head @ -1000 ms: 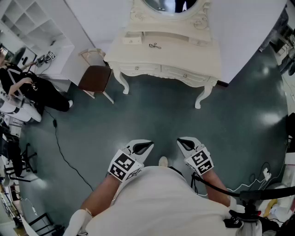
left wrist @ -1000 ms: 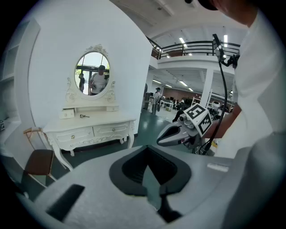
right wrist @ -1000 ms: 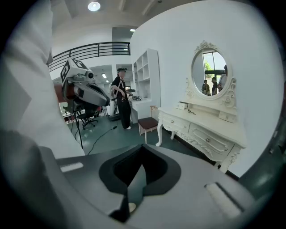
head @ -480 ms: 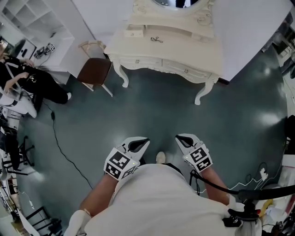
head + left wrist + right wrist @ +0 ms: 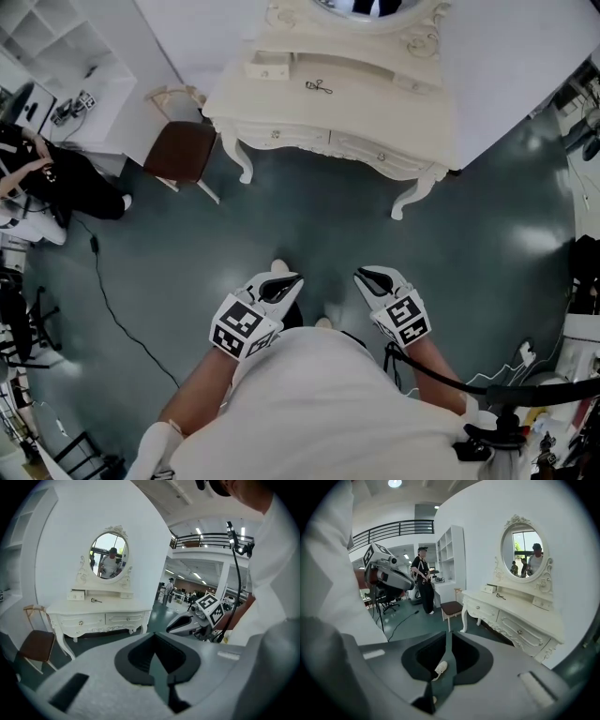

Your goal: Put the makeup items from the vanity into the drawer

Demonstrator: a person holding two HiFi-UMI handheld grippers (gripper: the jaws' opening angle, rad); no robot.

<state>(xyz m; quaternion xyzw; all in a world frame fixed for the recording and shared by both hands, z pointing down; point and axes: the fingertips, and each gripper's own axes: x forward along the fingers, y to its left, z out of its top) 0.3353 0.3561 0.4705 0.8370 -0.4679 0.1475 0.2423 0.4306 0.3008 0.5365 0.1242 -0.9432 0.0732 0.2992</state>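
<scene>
A cream vanity (image 5: 356, 108) with an oval mirror stands against the wall, some way ahead of me. One small dark metal makeup tool (image 5: 319, 86) lies on its top; it also shows in the left gripper view (image 5: 95, 600) and the right gripper view (image 5: 500, 596). Its two front drawers (image 5: 380, 157) are closed. Both grippers hang close to the person's body, over the floor and far from the vanity. The left gripper (image 5: 281, 286) (image 5: 154, 639) and the right gripper (image 5: 375, 278) (image 5: 449, 637) are shut with nothing held.
A brown-seated chair (image 5: 183, 150) stands left of the vanity. A person in black (image 5: 47, 178) sits at far left near white shelves (image 5: 56, 56). A black cable (image 5: 112, 300) trails over the grey-green floor. Cables and gear (image 5: 525, 412) crowd the lower right.
The vanity has drawn slightly nearer and lower in the head view as the person steps forward. Both grippers stay shut in front of the body.
</scene>
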